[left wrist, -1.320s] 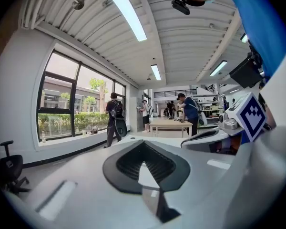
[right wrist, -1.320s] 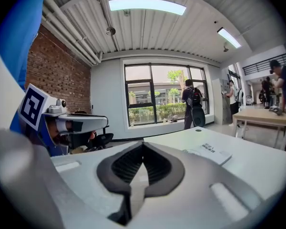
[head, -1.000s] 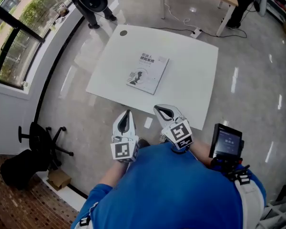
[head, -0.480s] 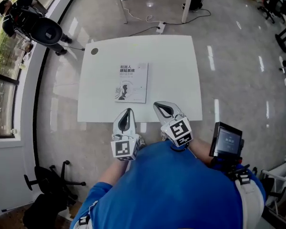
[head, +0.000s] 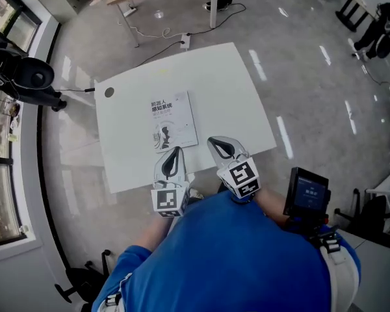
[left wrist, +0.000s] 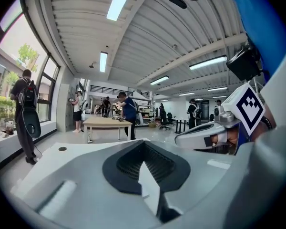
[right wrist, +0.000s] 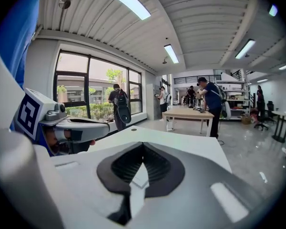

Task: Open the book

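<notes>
Since a second back, the table (head: 247, 90) and book (head: 172, 121) swing round in the head view. The book now lies centre-left of the frame, closed, cover up, flat on the white top. My left tongs (head: 174, 152) and right tongs (head: 219, 144) hang side by side below it in the frame, with the left tips at the book's lower edge.

Left gripper view: jaws pressed together, nothing between them; right tongs at the right edge, tabletop at left.

Right gripper view: jaws likewise together and empty; left tongs at left, tabletop beyond.
</notes>
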A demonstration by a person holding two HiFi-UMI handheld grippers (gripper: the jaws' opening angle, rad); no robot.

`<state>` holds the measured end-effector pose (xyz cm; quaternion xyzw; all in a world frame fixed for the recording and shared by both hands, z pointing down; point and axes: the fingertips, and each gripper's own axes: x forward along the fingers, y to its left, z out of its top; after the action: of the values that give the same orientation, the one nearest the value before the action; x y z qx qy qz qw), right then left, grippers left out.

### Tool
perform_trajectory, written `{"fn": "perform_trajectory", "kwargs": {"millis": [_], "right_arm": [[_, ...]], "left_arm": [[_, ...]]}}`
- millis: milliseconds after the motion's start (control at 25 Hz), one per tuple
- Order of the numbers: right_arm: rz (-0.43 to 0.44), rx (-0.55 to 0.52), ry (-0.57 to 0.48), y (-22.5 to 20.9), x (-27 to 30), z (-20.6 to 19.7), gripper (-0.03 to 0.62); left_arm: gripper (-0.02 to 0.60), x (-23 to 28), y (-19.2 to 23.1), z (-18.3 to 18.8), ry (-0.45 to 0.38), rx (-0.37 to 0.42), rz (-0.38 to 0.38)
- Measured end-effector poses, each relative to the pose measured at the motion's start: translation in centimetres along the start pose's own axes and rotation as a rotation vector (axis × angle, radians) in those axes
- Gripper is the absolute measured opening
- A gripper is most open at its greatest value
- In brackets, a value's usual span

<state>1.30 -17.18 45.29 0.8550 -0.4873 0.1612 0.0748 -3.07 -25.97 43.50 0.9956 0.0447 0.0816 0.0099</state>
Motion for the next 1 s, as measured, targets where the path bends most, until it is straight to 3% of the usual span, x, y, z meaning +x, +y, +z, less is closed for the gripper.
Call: {"fn": "perform_trajectory", "kwargs": {"millis": [360, 1000], "right_arm": [[-0.023, -0.013, 0.026, -2.0, 2.0, 0.0, 0.003], [0.05, 0.074, 0.132, -7.3, 7.1, -5.9, 0.003]], "left_arm": [[0.007, 3.0, 1.2, -3.4, 0.102, -0.007, -0.014], [0.008, 11.4, -0.2, -11.8, 0.366, 0.092, 0.005]]}}
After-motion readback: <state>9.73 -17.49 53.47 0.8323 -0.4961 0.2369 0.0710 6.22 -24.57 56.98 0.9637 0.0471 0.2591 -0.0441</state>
